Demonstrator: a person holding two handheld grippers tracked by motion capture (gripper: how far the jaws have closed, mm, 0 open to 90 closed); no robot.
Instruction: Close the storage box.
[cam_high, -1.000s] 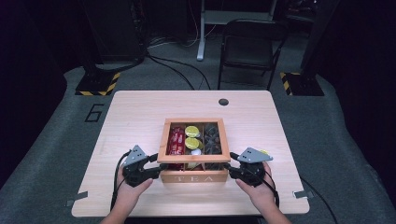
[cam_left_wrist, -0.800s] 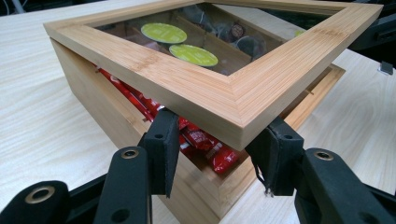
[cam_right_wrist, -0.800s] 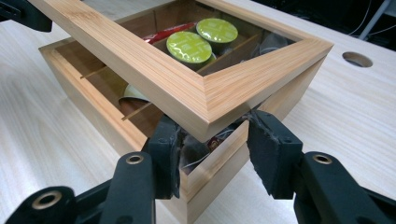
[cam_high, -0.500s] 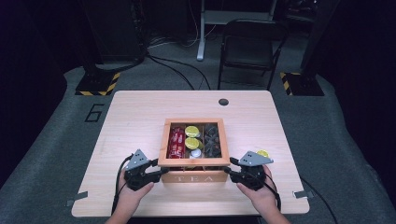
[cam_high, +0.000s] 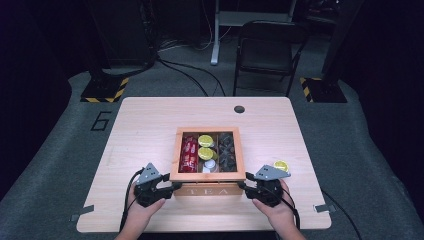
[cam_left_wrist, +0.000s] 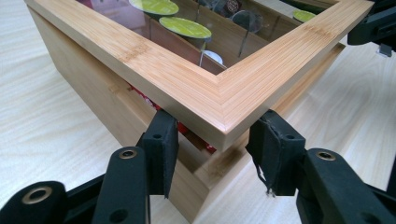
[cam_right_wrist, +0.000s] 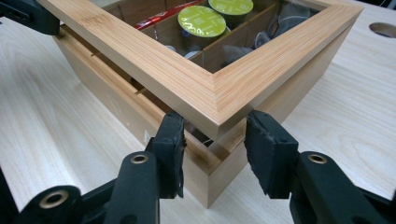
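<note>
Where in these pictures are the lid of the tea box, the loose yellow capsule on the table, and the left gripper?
lid (cam_left_wrist: 205, 93), left gripper view, near corner of its wooden frame
yellow capsule (cam_high: 280, 165), high view, its top
left gripper (cam_high: 172, 186), high view, between its fingertips

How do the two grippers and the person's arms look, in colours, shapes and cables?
Both the left gripper and the right gripper are black, each with a grey three-cornered plate on top and a black cable trailing behind. Their jaws carry dark, worn pads and brass-coloured rivets. The forearms show no sleeves.
</note>
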